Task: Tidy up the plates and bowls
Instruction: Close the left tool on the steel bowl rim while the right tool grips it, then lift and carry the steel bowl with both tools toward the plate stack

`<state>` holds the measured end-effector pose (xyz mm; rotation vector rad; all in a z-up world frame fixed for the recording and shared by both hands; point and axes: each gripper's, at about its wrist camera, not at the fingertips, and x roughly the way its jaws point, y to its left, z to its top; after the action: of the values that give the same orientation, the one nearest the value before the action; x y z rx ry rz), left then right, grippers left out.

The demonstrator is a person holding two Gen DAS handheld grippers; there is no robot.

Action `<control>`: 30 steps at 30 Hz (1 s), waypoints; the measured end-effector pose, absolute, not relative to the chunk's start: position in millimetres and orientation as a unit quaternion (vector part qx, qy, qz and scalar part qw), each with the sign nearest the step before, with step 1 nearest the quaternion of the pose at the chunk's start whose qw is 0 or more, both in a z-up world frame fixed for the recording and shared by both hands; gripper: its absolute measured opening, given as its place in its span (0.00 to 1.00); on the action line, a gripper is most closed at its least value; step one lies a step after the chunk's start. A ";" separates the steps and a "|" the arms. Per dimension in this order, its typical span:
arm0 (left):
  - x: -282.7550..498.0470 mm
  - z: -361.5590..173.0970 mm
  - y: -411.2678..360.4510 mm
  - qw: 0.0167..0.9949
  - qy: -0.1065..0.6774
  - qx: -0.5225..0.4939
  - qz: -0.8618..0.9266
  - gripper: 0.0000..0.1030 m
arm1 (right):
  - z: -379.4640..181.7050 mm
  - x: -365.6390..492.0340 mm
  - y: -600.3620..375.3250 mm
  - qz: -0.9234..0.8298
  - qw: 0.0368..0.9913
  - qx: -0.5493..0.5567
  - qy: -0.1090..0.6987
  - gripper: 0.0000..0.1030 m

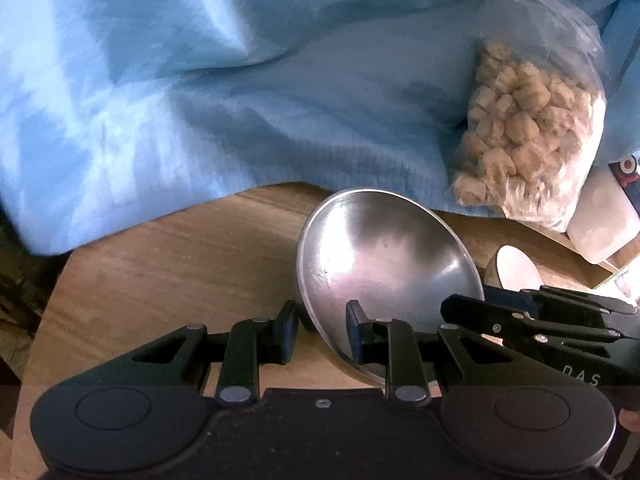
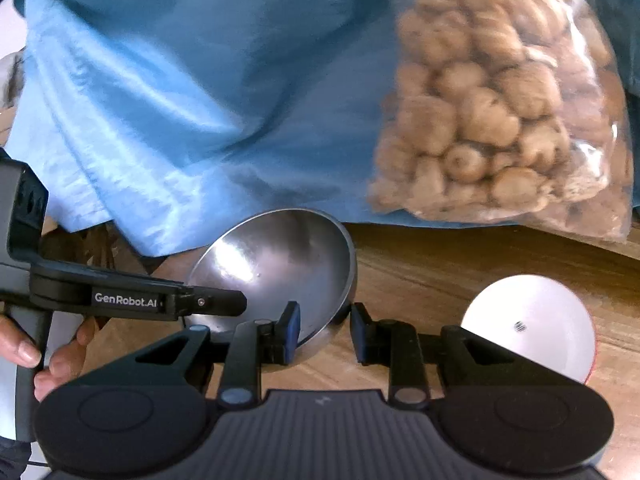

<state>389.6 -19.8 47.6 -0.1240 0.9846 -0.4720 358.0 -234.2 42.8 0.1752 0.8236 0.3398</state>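
Observation:
A shiny steel bowl (image 1: 384,264) sits tilted on the wooden table (image 1: 180,264). My left gripper (image 1: 322,330) is open with its fingers astride the bowl's near left rim. My right gripper (image 2: 325,330) is open too, astride the near right rim of the same bowl (image 2: 280,272). Each gripper shows in the other's view: the right one (image 1: 540,320) and the left one (image 2: 168,300). A white bowl (image 2: 532,320) stands on the table to the right, also seen in the left wrist view (image 1: 518,268).
A crumpled blue cloth (image 1: 240,80) covers the back of the table. A clear plastic bag of beige lumps (image 2: 504,112) lies on it at the right. A white container (image 1: 604,220) stands at the far right. The table edge runs along the left.

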 end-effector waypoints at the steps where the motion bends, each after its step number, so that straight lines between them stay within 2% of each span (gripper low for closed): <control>1: 385.8 46.9 -16.7 0.853 0.468 -0.059 -0.224 0.26 | 42.8 355.6 -232.0 0.165 0.899 0.084 0.396 0.30; 19: 337.9 59.5 -9.1 0.864 0.442 -0.042 -0.239 0.28 | 58.5 302.5 -214.5 0.161 0.906 0.082 0.383 0.30; 30: 343.7 46.4 -1.1 0.856 0.459 -0.049 -0.232 0.28 | 51.2 295.6 -211.0 0.170 0.897 0.091 0.397 0.31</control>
<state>343.7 -1.1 46.4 -0.1034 0.9645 -0.4877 295.6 -211.0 51.2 0.1880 0.8231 0.3520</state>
